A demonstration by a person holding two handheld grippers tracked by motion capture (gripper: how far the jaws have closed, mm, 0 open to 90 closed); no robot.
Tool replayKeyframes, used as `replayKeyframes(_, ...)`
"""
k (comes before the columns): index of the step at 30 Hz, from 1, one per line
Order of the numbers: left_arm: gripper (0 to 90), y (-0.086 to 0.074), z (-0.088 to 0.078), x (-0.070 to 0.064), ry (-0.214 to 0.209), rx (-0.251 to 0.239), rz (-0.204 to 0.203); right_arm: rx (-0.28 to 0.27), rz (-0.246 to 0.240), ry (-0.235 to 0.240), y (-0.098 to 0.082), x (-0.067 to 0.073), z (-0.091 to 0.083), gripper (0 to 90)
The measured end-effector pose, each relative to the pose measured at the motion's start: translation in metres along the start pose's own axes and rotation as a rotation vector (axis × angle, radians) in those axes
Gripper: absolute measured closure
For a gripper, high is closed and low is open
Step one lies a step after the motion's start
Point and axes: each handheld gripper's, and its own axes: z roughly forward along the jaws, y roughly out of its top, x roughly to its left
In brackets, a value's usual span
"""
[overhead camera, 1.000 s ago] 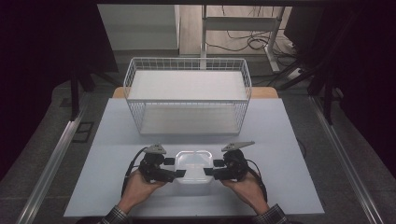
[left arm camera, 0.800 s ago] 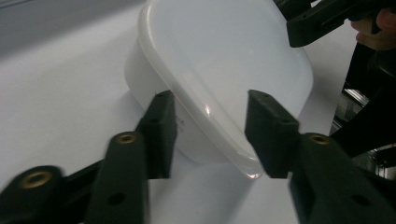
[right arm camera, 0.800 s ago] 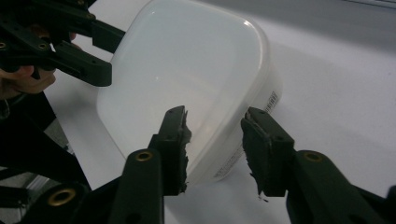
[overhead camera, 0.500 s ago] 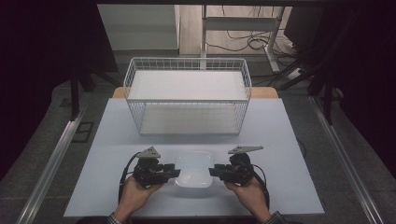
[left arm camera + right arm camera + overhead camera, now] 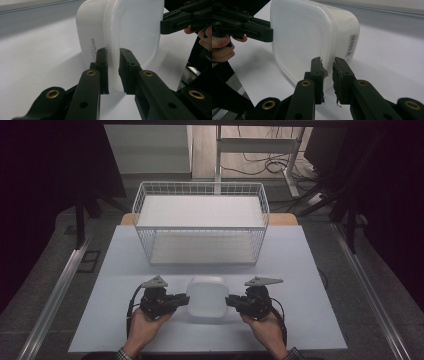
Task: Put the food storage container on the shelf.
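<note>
Now tipped up on edge since 0.5 s ago, white container [image 5: 206, 296] near wire basket [image 5: 200, 222], off the table [image 5: 300, 270]; left tongs [image 5: 181, 301] and right tongs [image 5: 231, 301] pinching its rim. Probably bound for that basket.

Translucent smooth plastic container [image 5: 206, 299]; white wire basket [image 5: 200, 222]; matt table [image 5: 300, 270].

left tool [image 5: 184, 300]: black, grey three-cornered plate on top, black cable looping at lower left of frame. right tool [image 5: 231, 302]: same build. jaws black, brass-ringed screws. patterned sleeve cuffs at bottom edge.
</note>
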Motion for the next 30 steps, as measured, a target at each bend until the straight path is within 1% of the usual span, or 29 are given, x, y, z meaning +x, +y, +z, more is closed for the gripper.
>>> replayKeyframes(3,78.9,0.001,0.000,-0.001,0.017,-0.001,0.009,-0.004,-0.011,-0.008,0.001,0.000,0.001,78.3)
replayKeyframes(6,79.0,0.003,-0.001,-0.001,0.018,-0.008,0.008,-0.015,-0.020,-0.007,0.002,0.000,0.000,78.3)
replayKeyframes(7,78.9,0.005,-0.002,-0.001,0.018,-0.016,0.010,-0.030,-0.031,-0.004,0.005,0.000,-0.001,78.4)
replayKeyframes(8,79.0,0.005,-0.002,-0.001,0.018,-0.016,0.010,-0.030,-0.031,-0.004,0.005,0.000,-0.001,78.4)
replayKeyframes(9,79.0,0.007,-0.004,-0.001,0.020,-0.023,0.012,-0.047,-0.037,0.002,0.009,0.000,-0.004,78.5)
replayKeyframes(11,79.0,0.012,-0.007,-0.003,0.027,-0.040,0.017,-0.061,-0.045,0.004,0.012,0.000,-0.005,78.5)
replayKeyframes(14,79.1,0.016,-0.010,-0.003,0.029,-0.048,0.024,-0.072,-0.057,0.006,0.016,0.000,-0.006,78.5)
replayKeyframes(16,79.2,0.023,-0.016,-0.004,0.027,-0.066,0.035,-0.093,-0.071,0.014,0.024,0.001,-0.010,78.6)
replayKeyframes(18,79.3,0.029,-0.021,-0.004,0.031,-0.078,0.045,-0.106,-0.074,0.020,0.029,0.001,-0.012,78.6)
replayKeyframes(19,79.3,0.029,-0.021,-0.004,0.031,-0.078,0.045,-0.106,-0.074,0.020,0.029,0.001,-0.012,78.6)
replayKeyframes(20,79.3,0.036,-0.025,-0.005,0.040,-0.089,0.058,-0.119,-0.081,0.019,0.036,0.003,-0.014,78.6)
replayKeyframes(21,79.4,0.039,-0.028,-0.005,0.042,-0.095,0.062,-0.126,-0.085,0.021,0.039,0.003,-0.014,78.6)
replayKeyframes(23,79.4,0.042,-0.030,-0.006,0.045,-0.102,0.066,-0.129,-0.089,0.021,0.043,0.003,-0.016,78.6)
replayKeyframes(24,79.5,0.048,-0.034,-0.006,0.051,-0.111,0.074,-0.139,-0.096,0.025,0.050,0.004,-0.017,78.6)
replayKeyframes(26,79.5,0.051,-0.036,-0.006,0.054,-0.115,0.078,-0.146,-0.104,0.026,0.056,0.004,-0.018,78.6)
replayKeyframes(29,79.5,0.061,-0.041,-0.006,0.064,-0.134,0.086,-0.153,-0.113,0.023,0.066,0.005,-0.020,78.6)
replayKeyframes(30,79.6,0.061,-0.041,-0.006,0.064,-0.134,0.086,-0.153,-0.113,0.023,0.066,0.005,-0.020,78.6)
